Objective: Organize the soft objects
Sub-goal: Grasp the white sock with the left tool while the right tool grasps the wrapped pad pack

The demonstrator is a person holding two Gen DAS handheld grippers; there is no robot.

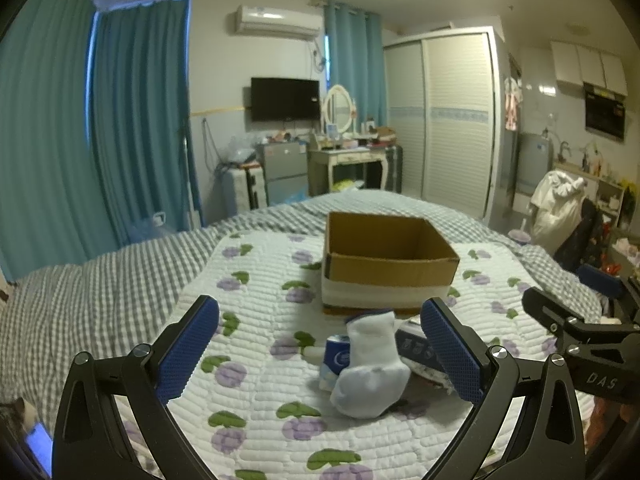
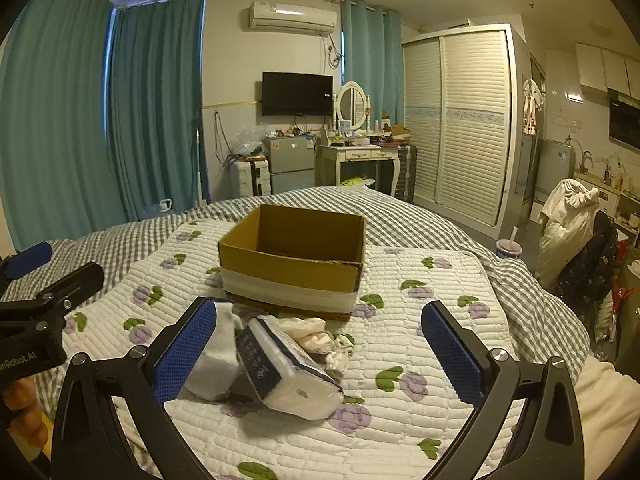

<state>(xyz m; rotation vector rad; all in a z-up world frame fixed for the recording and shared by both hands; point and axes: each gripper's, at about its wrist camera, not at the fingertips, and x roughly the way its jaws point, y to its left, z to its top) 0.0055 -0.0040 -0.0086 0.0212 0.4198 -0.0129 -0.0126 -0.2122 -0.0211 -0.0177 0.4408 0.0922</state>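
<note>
A white sock lies on the quilted floral blanket, between the fingers of my open left gripper. Behind it lie a small blue-and-white tissue pack and a larger tissue pack. An open, empty cardboard box stands just beyond. In the right wrist view, my open right gripper frames the larger tissue pack, with the sock by its left finger and crumpled pale cloth behind. The box is beyond.
The blanket lies on a grey checked bed. The right gripper's body shows at the right of the left wrist view; the left gripper's body shows at the left of the right wrist view. A cup with a straw stands past the bed's right edge.
</note>
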